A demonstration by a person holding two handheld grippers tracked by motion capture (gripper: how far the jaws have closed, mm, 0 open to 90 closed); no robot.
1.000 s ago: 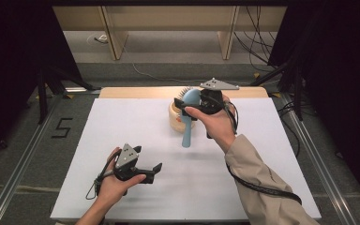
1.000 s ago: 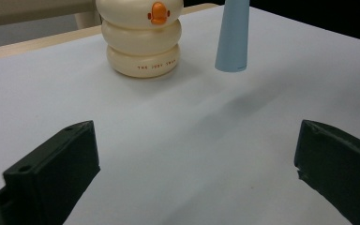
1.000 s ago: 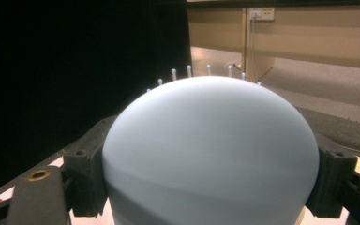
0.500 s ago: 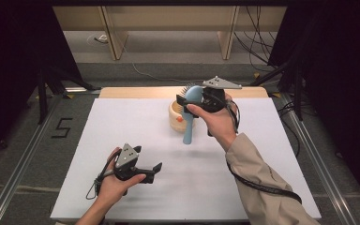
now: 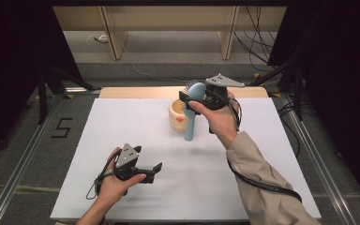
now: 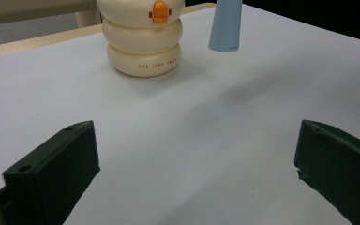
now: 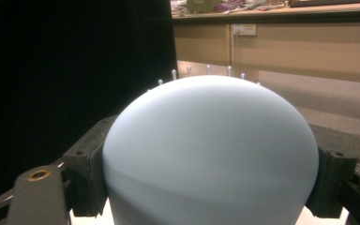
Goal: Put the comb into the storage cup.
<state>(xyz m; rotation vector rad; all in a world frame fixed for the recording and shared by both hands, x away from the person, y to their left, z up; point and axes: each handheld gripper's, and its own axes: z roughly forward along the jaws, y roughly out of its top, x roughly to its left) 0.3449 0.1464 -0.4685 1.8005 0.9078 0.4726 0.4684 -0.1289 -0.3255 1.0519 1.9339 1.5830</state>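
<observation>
The white table (image 5: 262,154) is mostly bare: a wide stretch of open surface lies between the two hands and all along the near edge, while the far edge ends in a strip of bare wood just behind the things. The right gripper (image 5: 201,96) is raised over the far middle of the table, near that far edge, its fingers (image 7: 86,176) clamped on the rounded head of a pale blue hairbrush (image 5: 192,112). The brush hangs upright, head up and handle down, its handle end clear of the table and just beside a cream holder (image 5: 177,117) shaped like stacked rings with an orange duck bill on its front. In the right gripper view the brush head is a smooth blue dome pressed between both pads, with white-tipped bristles showing past its top. The left gripper (image 5: 154,169) rests low by the near left edge, well apart from brush and holder, its fingers (image 6: 56,173) spread wide with nothing but bare table between them.
</observation>
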